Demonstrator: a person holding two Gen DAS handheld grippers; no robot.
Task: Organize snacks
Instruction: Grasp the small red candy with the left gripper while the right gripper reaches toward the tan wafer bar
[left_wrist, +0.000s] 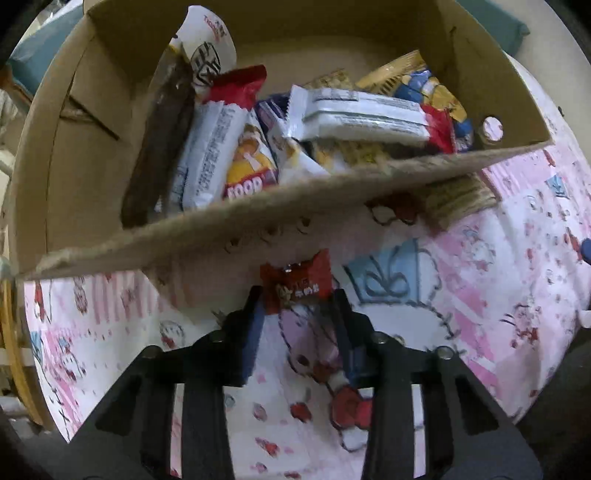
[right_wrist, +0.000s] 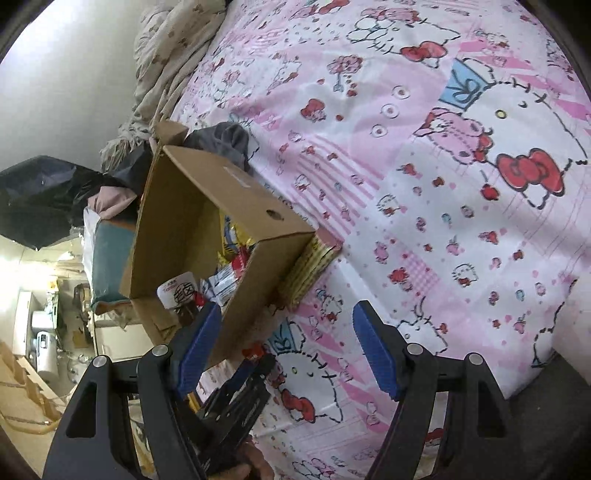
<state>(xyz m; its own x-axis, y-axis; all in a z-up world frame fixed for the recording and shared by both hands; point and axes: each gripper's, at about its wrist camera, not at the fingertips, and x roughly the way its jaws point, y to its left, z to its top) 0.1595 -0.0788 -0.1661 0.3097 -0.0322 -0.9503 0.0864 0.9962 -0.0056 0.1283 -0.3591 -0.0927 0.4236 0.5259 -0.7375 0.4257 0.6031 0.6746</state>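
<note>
Snack in a small red foil wrapper (left_wrist: 295, 282) sits pinched at our left gripper (left_wrist: 297, 306) tips, just below the brown cardboard box (left_wrist: 92, 147); right gripper (right_wrist: 286, 325) hangs spread, empty.

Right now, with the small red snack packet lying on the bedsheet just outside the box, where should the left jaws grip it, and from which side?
Grip the small red snack packet across its middle, coming from above. It lies flat on the bedsheet beside the cardboard box, whose wall blocks any approach from that side. The left gripper already straddles it, jaws on its two side edges.
</note>
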